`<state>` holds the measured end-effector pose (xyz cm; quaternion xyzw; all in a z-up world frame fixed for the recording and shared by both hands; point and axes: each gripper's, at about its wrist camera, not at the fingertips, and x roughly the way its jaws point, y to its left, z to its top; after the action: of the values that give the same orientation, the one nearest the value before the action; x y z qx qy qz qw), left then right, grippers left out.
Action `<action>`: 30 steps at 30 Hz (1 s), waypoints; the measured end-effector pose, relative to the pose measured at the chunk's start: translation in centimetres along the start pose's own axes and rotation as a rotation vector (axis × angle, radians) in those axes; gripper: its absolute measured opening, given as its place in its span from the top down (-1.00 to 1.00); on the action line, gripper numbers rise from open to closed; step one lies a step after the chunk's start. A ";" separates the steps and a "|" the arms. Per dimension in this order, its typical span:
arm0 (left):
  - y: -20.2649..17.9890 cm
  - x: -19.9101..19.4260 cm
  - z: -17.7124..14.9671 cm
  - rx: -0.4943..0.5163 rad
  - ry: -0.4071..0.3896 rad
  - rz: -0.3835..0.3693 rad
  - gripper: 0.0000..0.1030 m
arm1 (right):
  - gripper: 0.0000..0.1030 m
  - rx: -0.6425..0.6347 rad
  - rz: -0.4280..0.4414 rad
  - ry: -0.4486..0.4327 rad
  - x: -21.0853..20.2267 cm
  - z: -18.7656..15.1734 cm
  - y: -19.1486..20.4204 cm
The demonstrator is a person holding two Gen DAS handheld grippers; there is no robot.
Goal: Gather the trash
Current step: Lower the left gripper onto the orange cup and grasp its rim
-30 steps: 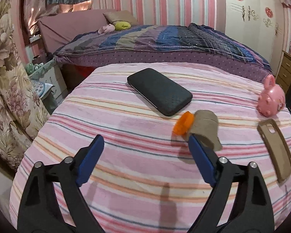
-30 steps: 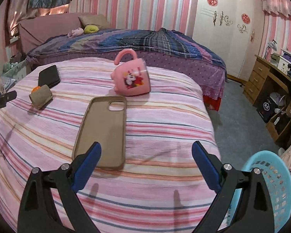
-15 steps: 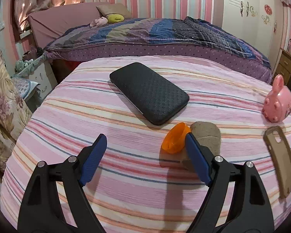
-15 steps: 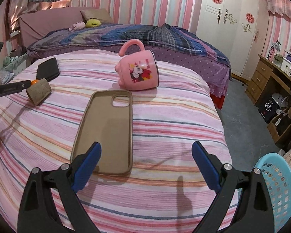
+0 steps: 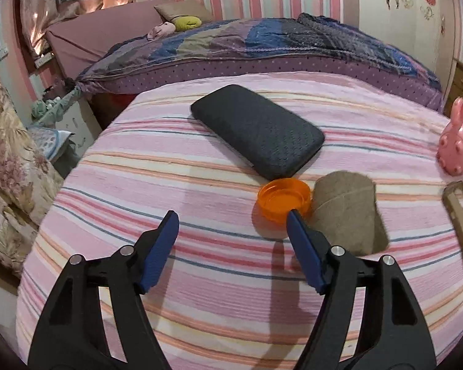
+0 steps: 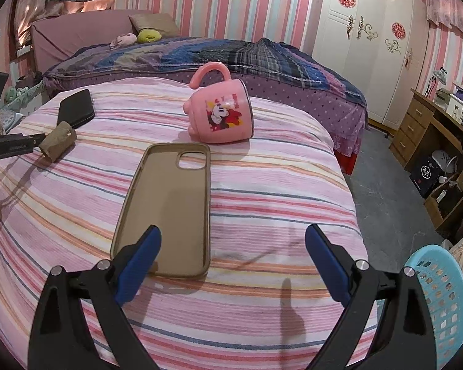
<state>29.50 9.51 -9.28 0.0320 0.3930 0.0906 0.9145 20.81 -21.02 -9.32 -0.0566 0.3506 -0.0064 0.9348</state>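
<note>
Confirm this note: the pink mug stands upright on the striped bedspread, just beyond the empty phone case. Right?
Not quite. The pink mug lies on its side, handle up, as the right wrist view shows. It is on the striped bedspread, just beyond the empty phone case.

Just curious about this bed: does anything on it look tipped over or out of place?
Yes. The pink cartoon mug lies on its side on the striped bedspread, handle up. An orange bottle cap and a cardboard tube lie loose beside a black phone case, like litter.

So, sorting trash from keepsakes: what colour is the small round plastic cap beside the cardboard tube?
Orange: the small round plastic cap shows best in the left wrist view.
</note>
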 end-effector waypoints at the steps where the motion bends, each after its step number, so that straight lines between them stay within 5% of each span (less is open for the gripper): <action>1: 0.2 0.0 0.0 0.001 0.002 0.017 -0.37 | -0.79 0.000 0.000 -0.001 0.0 0.0 0.0; 6: 1.8 0.4 -0.3 -0.020 0.033 0.048 -0.37 | -0.79 -0.008 -0.002 0.000 0.1 0.0 0.1; 9: 2.8 0.1 -0.2 -0.055 0.036 -0.020 -0.40 | -0.79 -0.009 -0.004 -0.001 0.0 0.0 0.1; 20: -0.6 0.4 0.1 0.006 0.034 -0.086 -0.44 | -0.79 0.003 -0.004 0.003 0.2 0.1 -0.2; 30: -0.6 2.2 0.5 -0.070 0.078 -0.148 -0.37 | -0.79 -0.002 -0.013 0.002 0.3 0.0 -0.3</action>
<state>31.40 9.34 -10.56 -0.0327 0.4264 0.0377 0.9032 21.07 -21.33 -9.50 -0.0597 0.3512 -0.0121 0.9343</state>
